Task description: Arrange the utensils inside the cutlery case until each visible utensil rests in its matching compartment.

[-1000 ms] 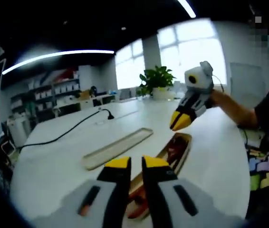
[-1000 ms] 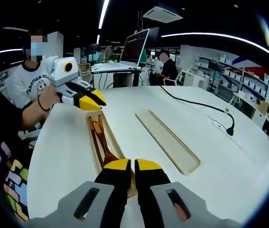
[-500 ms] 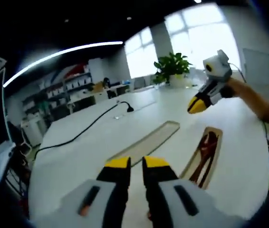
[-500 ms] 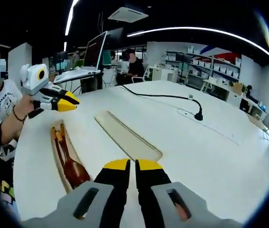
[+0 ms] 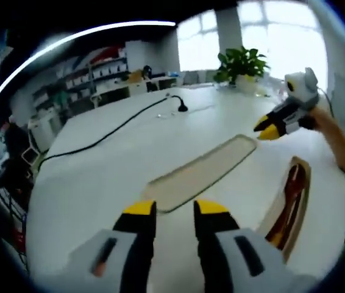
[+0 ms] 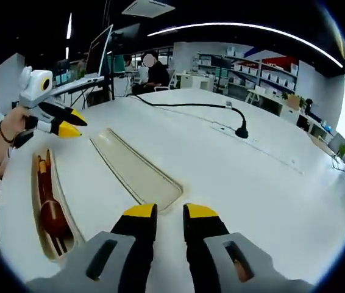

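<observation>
Tabletop (image 6: 233,177): wide white surface, mostly bare toward its far edge.
Cable (image 6: 188,105): runs across the far part, ends in a black plug (image 6: 241,131).
Lid (image 6: 135,170): lies flat in the middle, low obstacle.
Cutlery case (image 6: 49,207): near the person's edge, just beside the lid, a narrow bare strip between them.
Plant (image 5: 241,61): at the far edge, well apart.

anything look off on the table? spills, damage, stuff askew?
No spills or damage. The flat lid lies apart from the wooden cutlery case, at an angle to it. The utensils sit bunched in the case; whether each is in its own compartment is too small to tell. A black cable trails across the table.
</observation>
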`<state>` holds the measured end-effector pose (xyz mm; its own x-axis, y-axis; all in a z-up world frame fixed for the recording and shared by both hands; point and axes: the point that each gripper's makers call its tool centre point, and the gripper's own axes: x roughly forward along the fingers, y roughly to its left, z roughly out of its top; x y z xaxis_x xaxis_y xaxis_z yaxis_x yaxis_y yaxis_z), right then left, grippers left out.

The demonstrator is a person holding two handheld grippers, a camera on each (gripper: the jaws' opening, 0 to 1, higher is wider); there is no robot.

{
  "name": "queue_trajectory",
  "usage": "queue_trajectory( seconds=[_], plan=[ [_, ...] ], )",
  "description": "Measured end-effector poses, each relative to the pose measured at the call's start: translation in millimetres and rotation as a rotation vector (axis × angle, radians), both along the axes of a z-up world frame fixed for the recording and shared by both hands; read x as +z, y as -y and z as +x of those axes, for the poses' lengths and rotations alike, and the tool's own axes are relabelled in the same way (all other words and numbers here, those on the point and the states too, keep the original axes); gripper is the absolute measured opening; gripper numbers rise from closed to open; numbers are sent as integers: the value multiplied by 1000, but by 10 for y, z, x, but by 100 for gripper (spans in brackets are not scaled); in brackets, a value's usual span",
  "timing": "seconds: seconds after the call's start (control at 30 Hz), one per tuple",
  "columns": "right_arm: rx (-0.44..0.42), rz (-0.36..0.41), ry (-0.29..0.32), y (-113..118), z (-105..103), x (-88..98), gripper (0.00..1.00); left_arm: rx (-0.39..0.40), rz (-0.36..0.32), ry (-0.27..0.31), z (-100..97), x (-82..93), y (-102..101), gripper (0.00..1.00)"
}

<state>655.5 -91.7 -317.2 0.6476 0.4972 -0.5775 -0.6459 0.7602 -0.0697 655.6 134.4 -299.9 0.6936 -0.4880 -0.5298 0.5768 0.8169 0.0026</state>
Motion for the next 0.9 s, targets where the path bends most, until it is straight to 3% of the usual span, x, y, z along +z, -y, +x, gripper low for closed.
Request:
queue_trajectory(
  seconds=[0.07,0.23,0.33,0.43,0.57,0.67,0.73,0.83,0.9],
  plan=[
    [0,13,-14,-17,-22,-35,17,16,-31,-56,9,-62,-12,23],
    [-37,70,-31,-26,-26,-7,15,52,-35,-66,134,-63,-116,23],
    [-46,78,-45,-48,-14,-24,13,43,-81,-133,112,-110,-62,23],
    [-77,123,-79,-89,-38,-38,9,57,-101,-147,131,-130,-54,23],
    [-75,112,-76,-80,-23,-39,9,74,-133,-155,128,-159,-41,24],
    [-116,146,-96,-86,11,-44,8,85,-149,-175,121,-200,-45,24],
    [-124,156,-95,-72,34,-39,7,86,-193,-164,139,-155,-32,25],
    [-154,186,-115,-56,61,-34,6,101,-239,-199,114,-150,-61,24],
    [-157,188,-110,-64,76,-37,6,115,-307,-201,120,-113,-56,23]
  ],
)
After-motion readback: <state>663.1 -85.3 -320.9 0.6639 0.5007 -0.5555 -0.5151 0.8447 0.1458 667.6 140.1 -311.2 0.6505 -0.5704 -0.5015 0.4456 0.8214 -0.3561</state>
